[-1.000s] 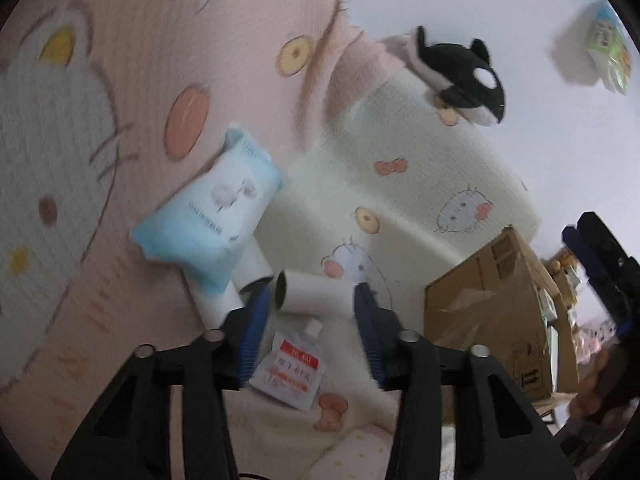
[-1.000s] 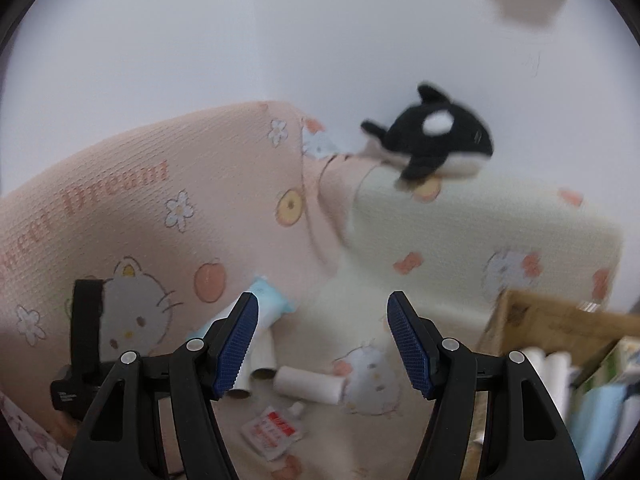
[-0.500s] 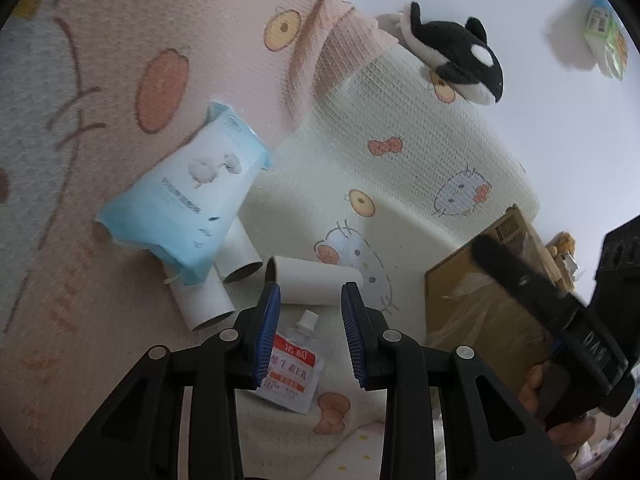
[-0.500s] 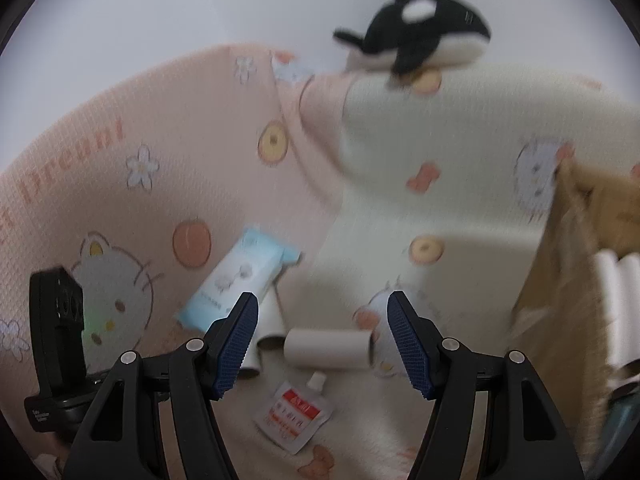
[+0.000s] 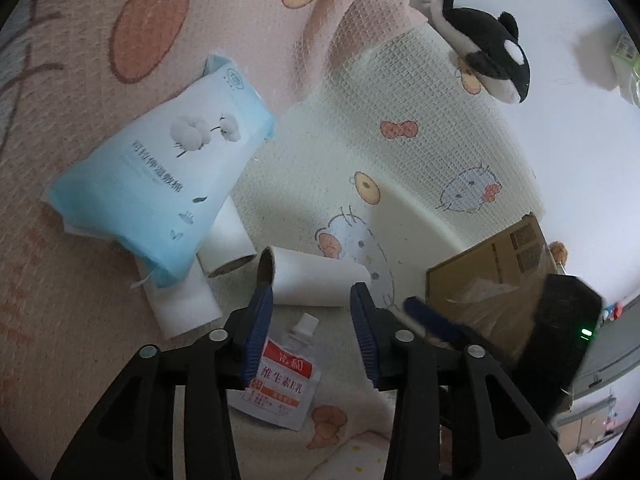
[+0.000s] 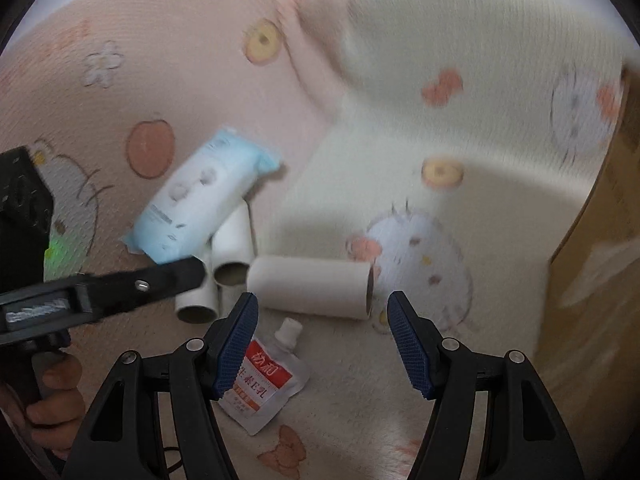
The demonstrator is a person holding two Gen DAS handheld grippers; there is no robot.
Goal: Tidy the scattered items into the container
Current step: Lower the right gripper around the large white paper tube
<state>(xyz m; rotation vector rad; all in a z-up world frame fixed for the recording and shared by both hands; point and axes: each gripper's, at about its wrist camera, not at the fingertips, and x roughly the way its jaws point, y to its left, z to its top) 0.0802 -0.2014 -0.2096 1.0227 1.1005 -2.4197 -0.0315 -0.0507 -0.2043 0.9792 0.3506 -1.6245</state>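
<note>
On the patterned blanket lie a light blue wipes pack (image 5: 160,184) (image 6: 200,196), three white cardboard rolls and a red-and-white spout pouch (image 5: 280,380) (image 6: 260,384). The nearest roll (image 5: 316,280) (image 6: 312,286) lies crosswise just beyond both grippers. My left gripper (image 5: 310,312) is open and empty, above the pouch and close to that roll. My right gripper (image 6: 322,320) is wide open and empty, just in front of the same roll. The cardboard box (image 5: 492,280) (image 6: 600,260) stands at the right.
Two more rolls (image 5: 228,240) (image 6: 234,248) lie partly under the wipes pack. A black-and-white orca plush (image 5: 488,48) sits on the cream cushion at the back. The right gripper shows in the left wrist view (image 5: 436,320) near the box.
Both grippers have moved down and closer to the rolls and pouch. The left gripper's jaws narrowed, then opened somewhat. The right gripper swung down from the wall towards the nearest roll.
</note>
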